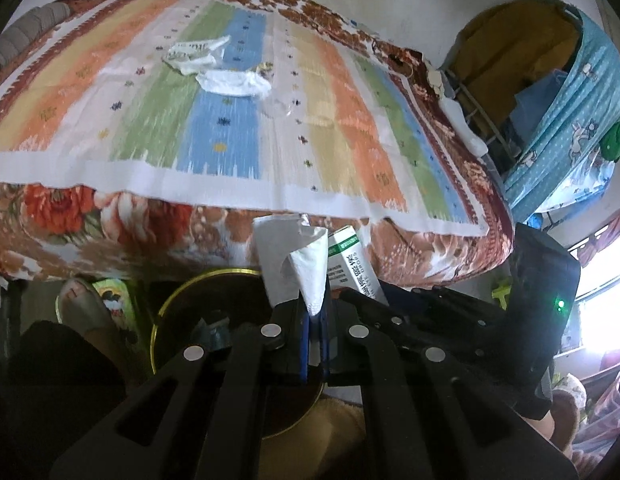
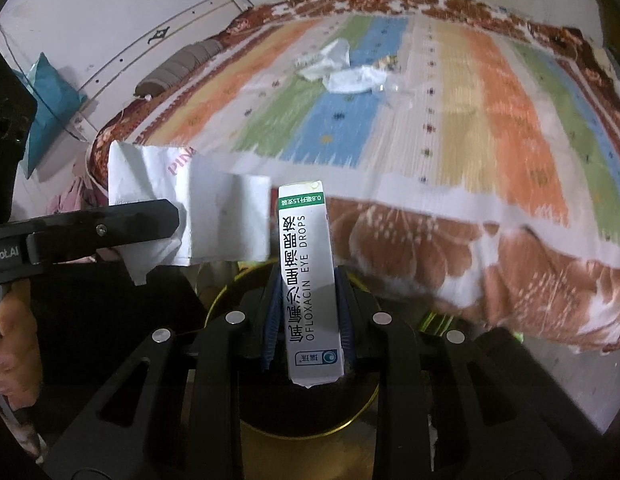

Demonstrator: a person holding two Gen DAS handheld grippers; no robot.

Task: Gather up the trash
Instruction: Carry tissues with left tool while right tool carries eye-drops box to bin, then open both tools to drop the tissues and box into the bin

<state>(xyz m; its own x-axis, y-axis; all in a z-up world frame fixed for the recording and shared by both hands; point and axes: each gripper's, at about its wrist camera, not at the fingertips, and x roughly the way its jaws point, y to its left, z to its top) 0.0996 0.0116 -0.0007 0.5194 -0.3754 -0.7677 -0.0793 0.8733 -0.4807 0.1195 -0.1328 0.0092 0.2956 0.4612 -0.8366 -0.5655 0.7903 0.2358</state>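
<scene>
- Left hand-held gripper (image 1: 315,312), low centre of the left wrist view, is clamped on a white paper wrapper (image 1: 294,264) above the dark, gold-rimmed bin (image 1: 162,312); the step looks like the drop-off.
- Left wrist view, upper centre: on the bed (image 1: 270,140) I count two crumpled white scraps (image 1: 214,68) and one clear plastic bit, blurred.
- Right hand-held gripper (image 2: 306,320), low centre of the right wrist view, grips one eye-drops box (image 2: 308,280) over the bin's rim (image 2: 350,420).
- Next, I judge, both must release squarely over the opening.
</scene>
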